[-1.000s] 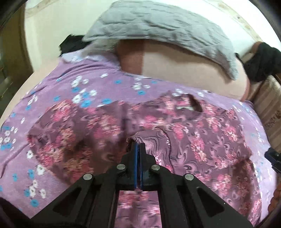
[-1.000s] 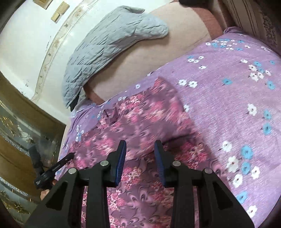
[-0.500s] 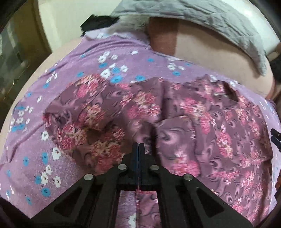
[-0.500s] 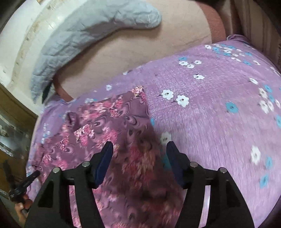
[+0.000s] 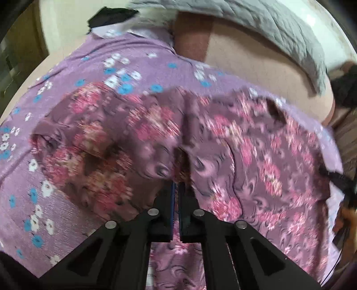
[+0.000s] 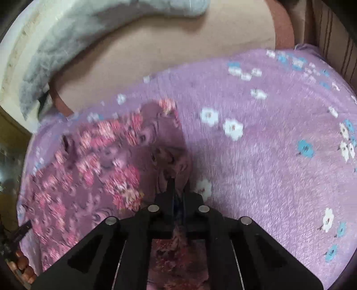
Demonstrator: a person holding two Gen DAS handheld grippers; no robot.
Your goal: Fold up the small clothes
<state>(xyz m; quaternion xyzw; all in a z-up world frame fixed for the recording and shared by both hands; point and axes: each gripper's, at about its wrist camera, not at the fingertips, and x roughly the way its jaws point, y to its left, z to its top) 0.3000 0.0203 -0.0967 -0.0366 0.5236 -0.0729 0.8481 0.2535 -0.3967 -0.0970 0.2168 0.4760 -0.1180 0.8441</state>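
A small mauve garment with pink flowers (image 5: pixel 245 151) lies spread on a purple floral bedsheet (image 5: pixel 125 67). My left gripper (image 5: pixel 177 189) is shut on a fold of the garment near its lower middle and lifts the cloth a little. In the right wrist view the garment (image 6: pixel 93 169) lies to the left, and my right gripper (image 6: pixel 176 189) is shut on its right edge, with cloth bunched between the fingers. The right gripper shows as a dark shape at the right edge of the left wrist view (image 5: pixel 341 180).
A grey quilted pillow (image 5: pixel 279 26) leans on a tan bolster (image 5: pixel 256 64) at the head of the bed. The sheet (image 6: pixel 279 156) runs on to the right of the garment. A dark cloth (image 5: pixel 109 15) lies at the far left corner.
My right gripper moved right to the garment's edge and went from open to shut on the cloth. My left gripper stayed shut on its fold and the view shifted left.
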